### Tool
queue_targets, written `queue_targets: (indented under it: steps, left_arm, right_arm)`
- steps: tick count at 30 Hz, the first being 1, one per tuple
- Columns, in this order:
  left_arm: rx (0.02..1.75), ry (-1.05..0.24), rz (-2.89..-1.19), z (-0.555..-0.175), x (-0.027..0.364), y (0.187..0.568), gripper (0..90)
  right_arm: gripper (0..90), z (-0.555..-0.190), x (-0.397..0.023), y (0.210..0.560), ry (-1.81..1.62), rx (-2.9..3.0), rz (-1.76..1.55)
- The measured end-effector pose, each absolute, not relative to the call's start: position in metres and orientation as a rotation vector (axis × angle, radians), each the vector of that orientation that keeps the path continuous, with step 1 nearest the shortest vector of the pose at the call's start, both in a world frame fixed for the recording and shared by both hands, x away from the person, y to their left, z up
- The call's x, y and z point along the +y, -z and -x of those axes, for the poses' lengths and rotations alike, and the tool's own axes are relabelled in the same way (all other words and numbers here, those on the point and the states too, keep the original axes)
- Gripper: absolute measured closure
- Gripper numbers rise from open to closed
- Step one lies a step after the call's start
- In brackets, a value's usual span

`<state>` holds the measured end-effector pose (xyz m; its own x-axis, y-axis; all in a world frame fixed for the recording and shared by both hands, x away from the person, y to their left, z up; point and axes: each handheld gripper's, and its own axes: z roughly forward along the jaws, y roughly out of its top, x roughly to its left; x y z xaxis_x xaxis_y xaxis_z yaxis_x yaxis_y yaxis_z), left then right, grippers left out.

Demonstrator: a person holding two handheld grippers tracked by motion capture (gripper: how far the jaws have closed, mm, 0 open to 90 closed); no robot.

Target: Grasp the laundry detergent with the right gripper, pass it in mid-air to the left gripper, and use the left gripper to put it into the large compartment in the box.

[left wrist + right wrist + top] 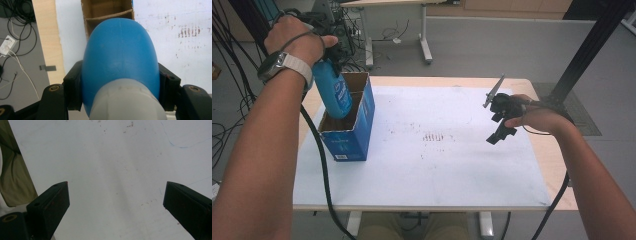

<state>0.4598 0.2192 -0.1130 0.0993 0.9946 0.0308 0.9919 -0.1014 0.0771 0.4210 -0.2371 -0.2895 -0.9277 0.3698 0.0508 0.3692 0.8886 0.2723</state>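
One blue plastic bottle (pixel 332 92) with a grey cap hangs upside-up at the upper left of the high view, its lower end dipping into the near compartment of a blue cardboard box (pixel 352 135) with a brown inside and a middle divider. In the left gripper view the bottle (pixel 120 57) sits low and central, pinched at its shoulder by the left gripper (pixel 120 87), whose black jaws press on both sides, with the open box (pixel 107 12) beyond at the top. The right gripper (pixel 502 125) hovers right of centre in the high view, well apart from the box; its jaws stand spread over the white sheet (pixel 112 170) covering the wooden table (pixel 552 150).
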Motion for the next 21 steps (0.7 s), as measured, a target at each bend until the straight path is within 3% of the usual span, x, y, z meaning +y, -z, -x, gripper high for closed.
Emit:
queue_targets:
  steps: [21]
  left_arm:
    - [2.073,-0.118,-2.309,-0.464,0.222,0.144,37.6]
  right_arm:
    - [6.7,-0.423,-0.236,0.295,-0.429,3.060,-0.606]
